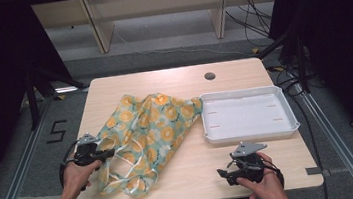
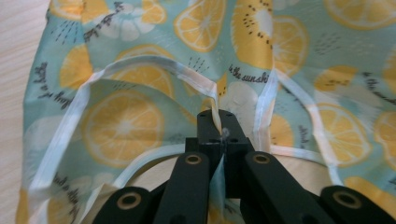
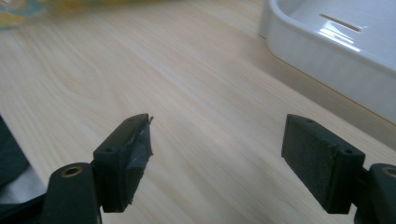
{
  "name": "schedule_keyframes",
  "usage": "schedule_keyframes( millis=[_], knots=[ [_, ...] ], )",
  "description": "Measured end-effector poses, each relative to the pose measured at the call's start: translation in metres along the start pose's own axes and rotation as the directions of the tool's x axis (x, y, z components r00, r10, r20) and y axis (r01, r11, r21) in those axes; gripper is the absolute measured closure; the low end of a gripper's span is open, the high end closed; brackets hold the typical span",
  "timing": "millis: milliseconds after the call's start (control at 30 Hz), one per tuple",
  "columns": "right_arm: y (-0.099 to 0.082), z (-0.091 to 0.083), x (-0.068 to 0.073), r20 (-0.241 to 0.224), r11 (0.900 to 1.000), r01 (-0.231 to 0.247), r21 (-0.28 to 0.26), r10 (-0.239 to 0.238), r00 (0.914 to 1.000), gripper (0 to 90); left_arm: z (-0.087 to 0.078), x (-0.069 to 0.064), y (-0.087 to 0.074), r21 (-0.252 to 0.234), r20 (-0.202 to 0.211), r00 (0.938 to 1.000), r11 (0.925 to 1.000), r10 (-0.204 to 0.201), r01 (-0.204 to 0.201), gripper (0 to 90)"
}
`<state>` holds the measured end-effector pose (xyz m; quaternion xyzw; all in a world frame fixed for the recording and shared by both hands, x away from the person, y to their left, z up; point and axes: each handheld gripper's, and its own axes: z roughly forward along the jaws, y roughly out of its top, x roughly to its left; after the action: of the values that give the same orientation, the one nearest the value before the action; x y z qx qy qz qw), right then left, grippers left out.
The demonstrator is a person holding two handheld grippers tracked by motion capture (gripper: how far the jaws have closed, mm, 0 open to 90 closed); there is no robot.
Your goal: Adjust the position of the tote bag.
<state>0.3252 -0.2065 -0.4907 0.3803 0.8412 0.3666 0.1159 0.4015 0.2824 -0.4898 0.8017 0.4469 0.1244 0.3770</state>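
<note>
The left tool (image 2: 219, 133) pinches the white trim of the teal, orange-slice-printed fabric bag (image 1: 148, 133), lying on the pale wooden tabletop (image 1: 192, 170) beside the white plastic tray (image 1: 246, 114). The right tool (image 3: 217, 156) is spread, empty.

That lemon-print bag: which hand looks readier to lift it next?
Left, probably. The left tongs are shut on the lemon-print bag, pinching its white trim. The right tongs stand open over bare table, apart from the cloth.
</note>
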Motion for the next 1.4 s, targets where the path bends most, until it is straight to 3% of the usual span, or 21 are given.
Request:
schedule_keyframes(
  millis=[100,167,333,433,533,567,667,767,833,867,933,1000,1067,1100,1133,1200,1233,1267,1333,1367,1400],
  knots=[
    [0.011,0.008,0.013,-0.038,0.9989,0.040,-0.024,-0.041,0.9984,25.2,-0.005,-0.006,0.001,0.009,0.006,0.9996,0.9996,0.027,-0.027,89.6],
    [0.015,0.010,0.018,-0.054,0.9984,0.049,-0.028,-0.050,0.9973,25.2,-0.004,-0.008,0.001,-0.013,0.022,0.9997,0.9999,0.009,-0.009,89.6],
    [0.049,0.032,0.051,-0.170,0.9959,0.061,-0.067,-0.072,0.9828,25.2,-0.004,-0.013,0.001,-0.014,0.028,0.9992,0.9995,0.029,-0.028,89.6],
    [0.068,0.045,0.069,-0.149,0.9857,0.123,-0.116,-0.139,0.9789,24.5,-0.004,-0.014,0.001,0.002,0.032,0.9982,0.9987,0.050,-0.050,89.5],
    [0.080,0.053,0.080,-0.166,0.9855,0.132,-0.106,-0.149,0.9748,23.6,-0.002,-0.015,0.000,-0.020,0.021,0.9994,0.9994,0.027,-0.026,89.5],
    [0.089,0.063,0.094,-0.166,0.9822,0.161,-0.096,-0.175,0.9704,22.0,-0.003,-0.014,0.000,-0.004,0.026,0.9984,0.9987,0.051,-0.051,89.5],
    [0.099,0.074,0.109,-0.121,0.9741,0.201,-0.104,-0.213,0.9695,21.0,-0.005,-0.014,0.000,-0.004,0.027,0.9984,0.9988,0.049,-0.049,89.4],
    [0.106,0.080,0.118,-0.124,0.9731,0.204,-0.107,-0.217,0.9683,20.3,-0.002,-0.015,-0.001,-0.045,0.019,0.9996,0.9988,0.019,-0.018,89.4],
    [0.113,0.090,0.132,-0.083,0.9583,0.265,-0.107,-0.274,0.9582,20.3,-0.003,-0.015,-0.001,-0.024,0.018,0.9997,0.9995,0.018,-0.018,89.3],
    [0.113,0.090,0.132,-0.083,0.9583,0.265,-0.107,-0.274,0.9582,20.3,-0.003,-0.013,-0.001,-0.021,0.027,0.9993,0.9995,0.024,-0.024,89.3],
    [0.117,0.100,0.144,-0.025,0.9468,0.318,-0.048,-0.320,0.9472,20.7,-0.003,-0.012,-0.001,-0.013,0.022,0.9988,0.9990,0.043,-0.043,89.2],
    [0.117,0.104,0.145,-0.017,0.9431,0.331,-0.029,-0.332,0.9432,21.6,-0.003,-0.012,-0.001,-0.016,0.020,0.9990,0.9991,0.041,-0.040,89.2],
    [0.116,0.113,0.143,0.012,0.9302,0.366,0.022,-0.367,0.9303,30.2,-0.004,-0.012,-0.001,-0.021,0.022,0.9994,0.9994,0.028,-0.027,89.1],
    [0.115,0.116,0.141,0.028,0.9264,0.376,0.025,-0.376,0.9261,40.5,-0.004,-0.013,-0.001,-0.035,0.016,0.9997,0.9992,0.018,-0.018,89.1],
    [0.112,0.120,0.135,0.038,0.9129,0.406,0.046,-0.407,0.9125,59.9,-0.005,-0.011,-0.001,-0.020,0.018,0.9991,0.9991,0.038,-0.038,89.0],
    [0.109,0.121,0.128,0.041,0.9037,0.427,0.031,-0.428,0.9028,77.2,-0.004,-0.012,-0.002,-0.028,0.018,0.9993,0.9991,0.032,-0.032,88.8],
    [0.109,0.121,0.128,0.041,0.9037,0.427,0.031,-0.428,0.9028,77.2,-0.004,-0.012,-0.002,-0.028,0.018,0.9993,0.9991,0.032,-0.032,88.8],
    [0.105,0.119,0.119,0.028,0.8994,0.436,0.026,-0.437,0.8990,85.0,-0.004,-0.013,-0.002,-0.034,0.023,0.9996,0.9993,0.017,-0.016,88.6],
    [0.100,0.113,0.112,0.020,0.8888,0.456,0.042,-0.457,0.8890,87.6,-0.007,-0.014,-0.002,-0.026,0.036,0.9990,0.9993,0.028,-0.027,88.1],
    [0.098,0.109,0.105,0.036,0.8754,0.481,0.051,-0.483,0.8751,88.0,-0.008,-0.016,-0.002,-0.025,0.048,0.9986,0.9995,0.021,-0.019,87.6],
    [0.098,0.109,0.105,0.036,0.8754,0.481,0.051,-0.483,0.8751,88.0,-0.008,-0.016,-0.002,-0.025,0.048,0.9986,0.9995,0.021,-0.019,86.5]
  ],
)
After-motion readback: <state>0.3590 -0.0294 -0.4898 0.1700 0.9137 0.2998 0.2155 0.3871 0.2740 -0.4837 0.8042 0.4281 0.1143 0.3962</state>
